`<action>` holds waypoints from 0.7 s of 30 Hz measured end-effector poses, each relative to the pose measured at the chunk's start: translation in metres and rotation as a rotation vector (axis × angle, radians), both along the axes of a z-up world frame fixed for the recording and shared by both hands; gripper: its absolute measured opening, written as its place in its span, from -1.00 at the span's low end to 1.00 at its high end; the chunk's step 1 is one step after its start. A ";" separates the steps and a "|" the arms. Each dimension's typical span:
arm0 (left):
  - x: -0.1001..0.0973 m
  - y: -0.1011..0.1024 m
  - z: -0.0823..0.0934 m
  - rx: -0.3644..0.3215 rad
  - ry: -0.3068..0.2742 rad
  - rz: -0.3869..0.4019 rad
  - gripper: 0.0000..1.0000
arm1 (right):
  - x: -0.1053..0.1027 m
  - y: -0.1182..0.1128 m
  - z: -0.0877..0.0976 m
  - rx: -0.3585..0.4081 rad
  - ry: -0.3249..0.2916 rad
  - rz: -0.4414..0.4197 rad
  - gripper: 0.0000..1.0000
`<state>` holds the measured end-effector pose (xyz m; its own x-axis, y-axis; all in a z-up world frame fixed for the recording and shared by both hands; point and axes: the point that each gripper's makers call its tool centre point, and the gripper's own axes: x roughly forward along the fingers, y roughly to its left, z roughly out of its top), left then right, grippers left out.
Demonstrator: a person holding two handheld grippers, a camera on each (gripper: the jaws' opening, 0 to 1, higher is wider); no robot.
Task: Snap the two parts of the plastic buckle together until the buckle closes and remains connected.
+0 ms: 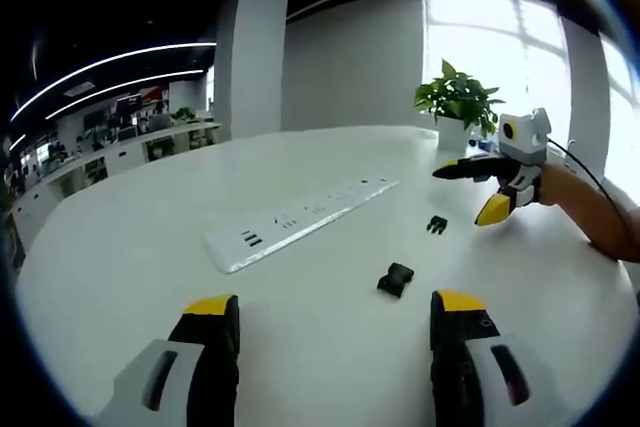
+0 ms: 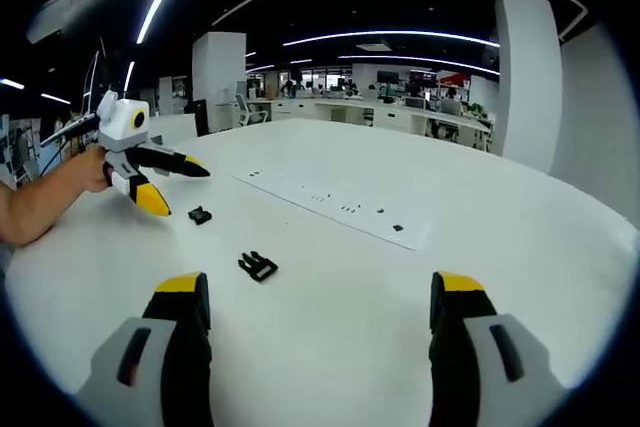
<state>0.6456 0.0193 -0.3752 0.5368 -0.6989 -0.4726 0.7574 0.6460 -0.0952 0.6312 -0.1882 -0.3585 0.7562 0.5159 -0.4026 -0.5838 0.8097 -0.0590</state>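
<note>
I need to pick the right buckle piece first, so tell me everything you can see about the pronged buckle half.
The pronged buckle half is a small black piece that looks like plastic, with prongs sticking out at one end. It lies flat and loose on the white table, apart from the other buckle half and touched by nothing else. In the left gripper view it appears farther off, just below the right gripper, whose jaws are spread.

Probably an open-plan office: rows of desks (image 2: 400, 112), strip lights (image 2: 400, 37).
</note>
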 end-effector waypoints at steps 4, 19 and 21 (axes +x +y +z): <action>0.001 -0.002 0.001 0.000 -0.007 -0.009 0.56 | 0.003 0.001 0.000 -0.005 -0.004 0.005 0.82; -0.004 -0.017 0.005 0.002 -0.033 -0.121 0.35 | 0.005 0.001 -0.001 -0.021 -0.011 0.017 0.80; -0.003 -0.017 0.005 0.010 -0.038 -0.132 0.34 | 0.006 0.001 -0.001 -0.025 -0.013 0.020 0.79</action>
